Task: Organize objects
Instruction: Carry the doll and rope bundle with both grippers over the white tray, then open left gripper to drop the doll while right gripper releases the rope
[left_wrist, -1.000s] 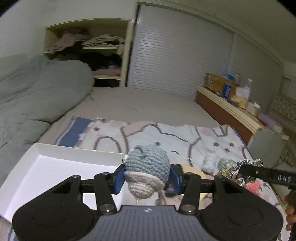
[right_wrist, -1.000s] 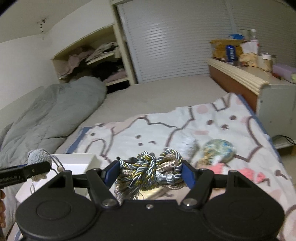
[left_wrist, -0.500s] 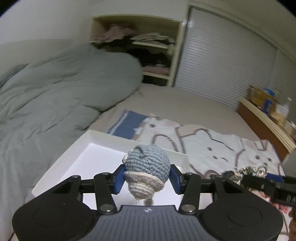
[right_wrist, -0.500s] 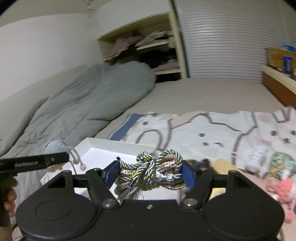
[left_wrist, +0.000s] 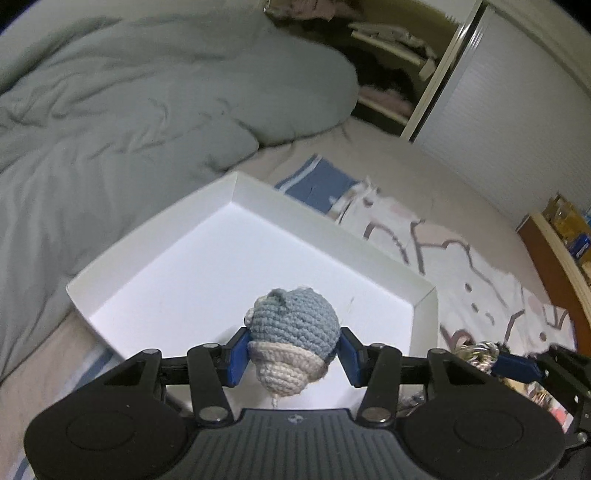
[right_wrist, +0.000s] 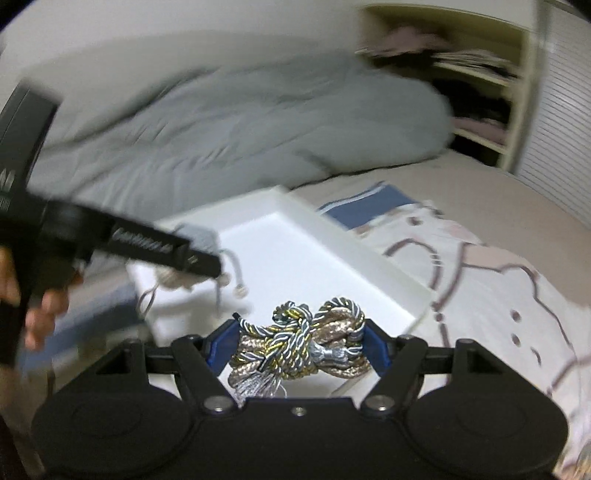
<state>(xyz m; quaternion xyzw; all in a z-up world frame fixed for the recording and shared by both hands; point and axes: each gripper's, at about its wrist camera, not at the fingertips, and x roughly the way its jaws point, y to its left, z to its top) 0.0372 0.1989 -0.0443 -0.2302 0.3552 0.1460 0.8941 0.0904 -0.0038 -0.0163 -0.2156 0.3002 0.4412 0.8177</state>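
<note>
Left wrist view: the left gripper (left_wrist: 293, 356) is clenched on a crocheted ball (left_wrist: 291, 343), blue-grey above and cream below, which is pressed between the two blue pads (left_wrist: 236, 356) and is held above the near part of a shallow white tray (left_wrist: 332, 229). The tray is set on a bed, with a grey-green duvet (left_wrist: 122, 110) to its left and a cartoon-print sheet (left_wrist: 461, 266) to its right. At the far right edge the tip of the right gripper (left_wrist: 513, 365) is seen beside the tray's right wall, with a little of its cord showing.

Right wrist view: the hand (right_wrist: 40, 295) on the left gripper's handle is seen at far left, with the ball's loose strings hung over the tray's left side. At centre the right gripper (right_wrist: 301, 349) is closed on a knotted bundle of twisted cord (right_wrist: 303, 343), gold, grey and silver, which spans the gap between the pads and is held over the tray's near right corner. The frame is blurred.
</note>
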